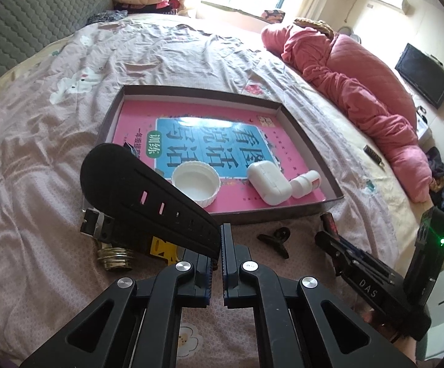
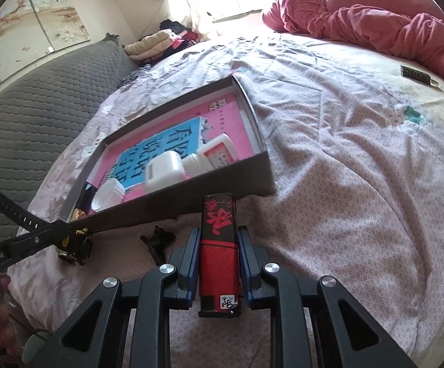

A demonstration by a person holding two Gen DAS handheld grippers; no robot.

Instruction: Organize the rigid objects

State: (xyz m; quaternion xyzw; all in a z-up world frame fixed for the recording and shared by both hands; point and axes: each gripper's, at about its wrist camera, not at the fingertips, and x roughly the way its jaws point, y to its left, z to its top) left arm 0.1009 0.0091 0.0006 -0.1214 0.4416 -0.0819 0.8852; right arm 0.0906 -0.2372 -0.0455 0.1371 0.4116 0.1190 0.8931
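Observation:
My left gripper [image 1: 222,230] is shut on the end of a black watch strap [image 1: 148,193]. The strap slants up to the left, and the watch's metal case [image 1: 114,257] hangs low over the bedsheet beside a yellow tag. My right gripper [image 2: 218,233] is shut on a red and black lighter [image 2: 218,245], held lengthwise just short of the near wall of the shallow grey box [image 2: 166,211]. In the box, on a pink book, lie a white jar lid [image 1: 195,185], a white case [image 1: 267,184] and a small white bottle [image 1: 306,184]. The left wrist view shows the right gripper [image 1: 329,236] at lower right.
A black clip [image 1: 275,239] lies on the sheet between the two grippers, in front of the box. A pink quilt [image 1: 359,92] is heaped along the right side of the bed. A small dark tag [image 1: 373,153] lies near it. A grey quilted headboard [image 2: 22,116] stands at the left.

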